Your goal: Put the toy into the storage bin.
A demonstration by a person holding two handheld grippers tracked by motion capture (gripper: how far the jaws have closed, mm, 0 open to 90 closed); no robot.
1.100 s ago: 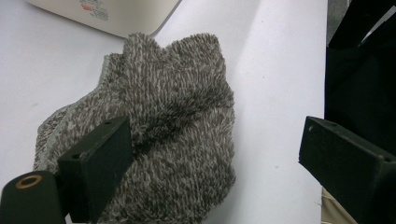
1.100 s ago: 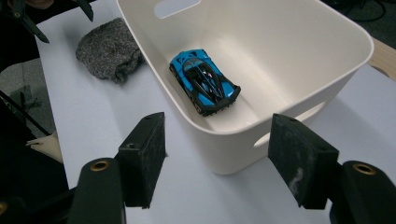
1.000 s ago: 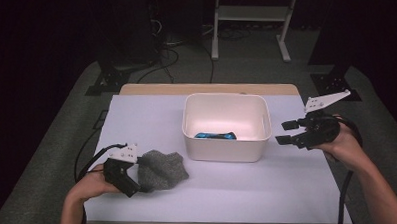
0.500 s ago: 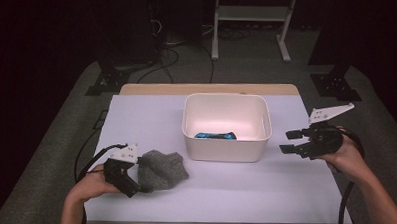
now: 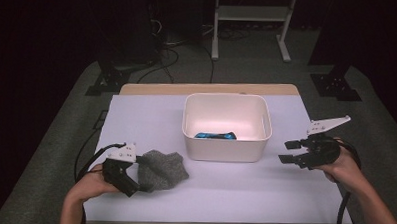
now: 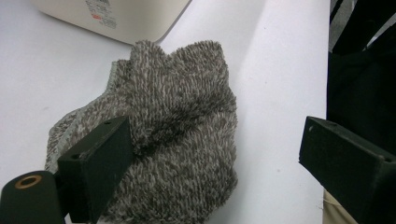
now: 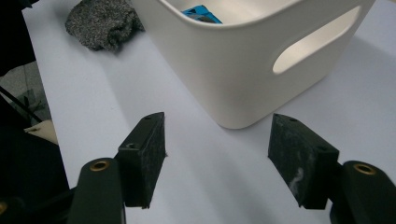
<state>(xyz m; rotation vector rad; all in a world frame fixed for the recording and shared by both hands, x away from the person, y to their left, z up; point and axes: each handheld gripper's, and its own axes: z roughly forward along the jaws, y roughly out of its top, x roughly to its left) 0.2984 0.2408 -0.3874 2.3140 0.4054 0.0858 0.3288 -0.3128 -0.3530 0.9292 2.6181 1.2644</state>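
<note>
— Cloth first: where is the grey cloth (image 6: pixel 163 135) against the left gripper (image 6: pixel 215 158)?

— It lies between the spread jaws. One jaw touches its fuzzy edge, the other stands apart on bare table (image 5: pixel 151 115). Nothing is pinched yet; I think the wide opening is there to take the whole bunched heap.

— And the white bin (image 5: pixel 227 127)?

— Just ahead of the right gripper (image 5: pixel 291 151), whose jaws are also spread and hold nothing. It hovers low beside the bin's wall, perhaps to steady it. A blue item (image 5: pixel 214 135) lies inside already, so the cloth probably goes there too.
</note>
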